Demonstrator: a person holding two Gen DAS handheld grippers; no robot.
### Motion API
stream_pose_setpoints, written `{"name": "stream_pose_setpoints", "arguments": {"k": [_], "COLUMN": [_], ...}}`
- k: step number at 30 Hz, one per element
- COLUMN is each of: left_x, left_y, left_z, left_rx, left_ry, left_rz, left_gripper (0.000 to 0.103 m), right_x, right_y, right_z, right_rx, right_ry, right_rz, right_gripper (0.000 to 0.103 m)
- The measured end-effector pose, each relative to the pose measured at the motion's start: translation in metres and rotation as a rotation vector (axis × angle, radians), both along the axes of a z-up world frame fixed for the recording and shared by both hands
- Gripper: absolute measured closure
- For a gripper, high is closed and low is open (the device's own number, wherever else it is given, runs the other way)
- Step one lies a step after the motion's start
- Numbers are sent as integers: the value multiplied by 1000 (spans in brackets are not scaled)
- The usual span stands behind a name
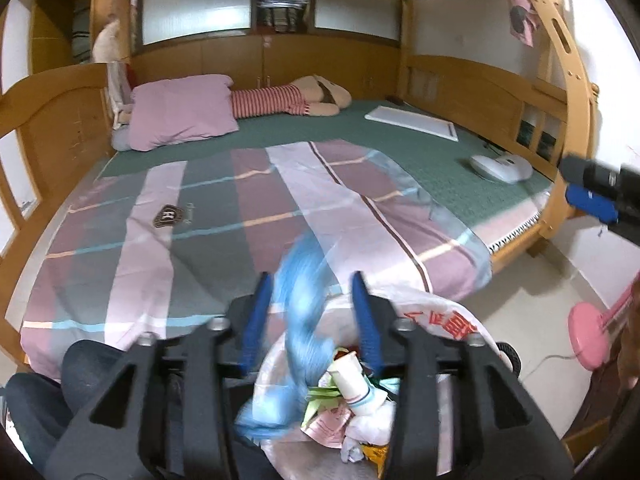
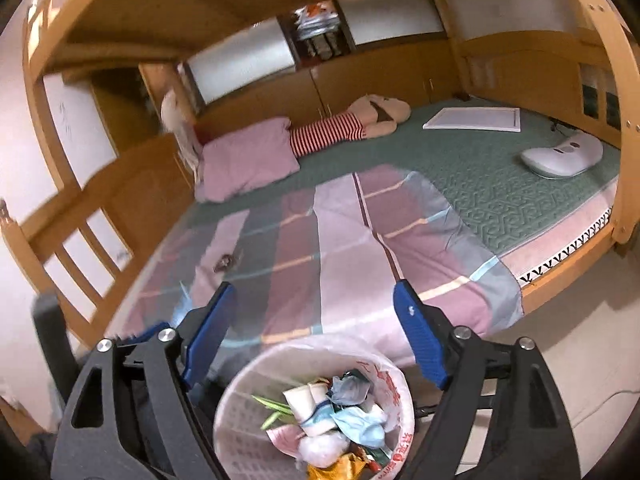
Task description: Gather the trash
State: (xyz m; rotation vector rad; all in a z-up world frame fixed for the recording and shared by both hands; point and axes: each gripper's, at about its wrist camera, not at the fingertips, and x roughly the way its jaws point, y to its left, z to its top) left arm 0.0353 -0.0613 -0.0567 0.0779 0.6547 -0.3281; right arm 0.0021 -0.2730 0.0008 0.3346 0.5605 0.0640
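My left gripper (image 1: 310, 300) hangs open over the bin (image 2: 240, 408), the blurry blue wrapper (image 1: 296, 320) between its fingers looks light and floppy, and my right gripper (image 2: 316, 320) is open too.

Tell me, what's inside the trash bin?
The trash bin holds paper cups, crumpled blue and white wrappers and green scraps. Whatever lies beneath that pile is hidden.

Blue wrapper (image 1: 300, 320) motion-blurred; trash bin (image 2: 240, 396) cut off below.
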Motion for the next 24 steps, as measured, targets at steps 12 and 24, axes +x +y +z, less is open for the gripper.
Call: {"name": "stream_pose_setpoints", "arguments": {"k": [12, 24], "left_x": [-7, -36], "left_y": [20, 72], "left_z": [5, 43], "left_rx": [37, 2], "left_ry": [-49, -163], "left_rz": [211, 427], "left_gripper": [6, 4], "right_x": [5, -2], "right_y": [23, 65], "right_z": [-7, -3], "right_rx": [-97, -229], "right_ry": [-3, -74], "right_rz": [-5, -16], "right_gripper": [8, 4]}}
